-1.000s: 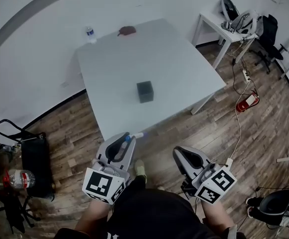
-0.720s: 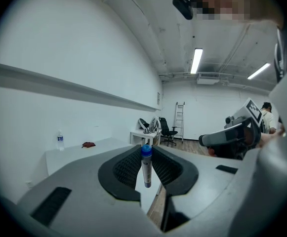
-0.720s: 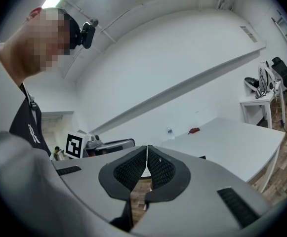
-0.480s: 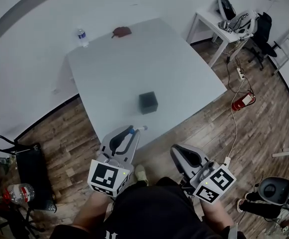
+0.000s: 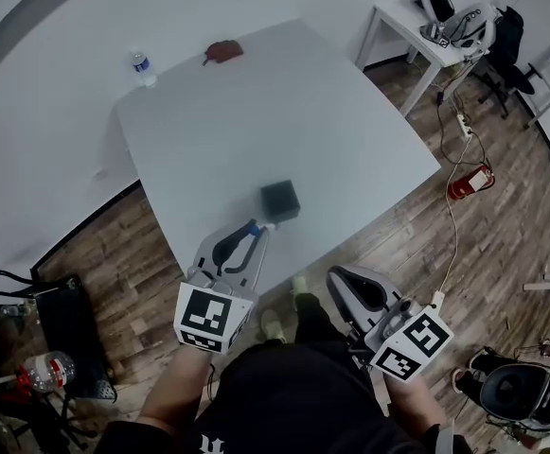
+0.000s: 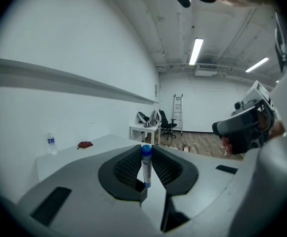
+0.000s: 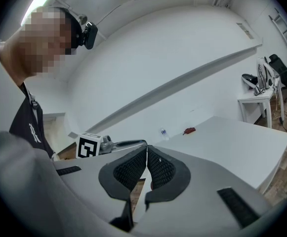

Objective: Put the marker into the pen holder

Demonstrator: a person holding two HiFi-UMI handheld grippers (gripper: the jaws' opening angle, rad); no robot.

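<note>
Closer now to the pen holder, left gripper jaws clamp the marker; right gripper jaws together

Blue-capped white marker; black pen holder

Nothing legible is showing. The cube on the left claw and the cube on the right claw are carrying only black-and-white square markers (patterns, no letters or digits); the label of the water bottle, on the bench, is appearing too small to read.
</note>
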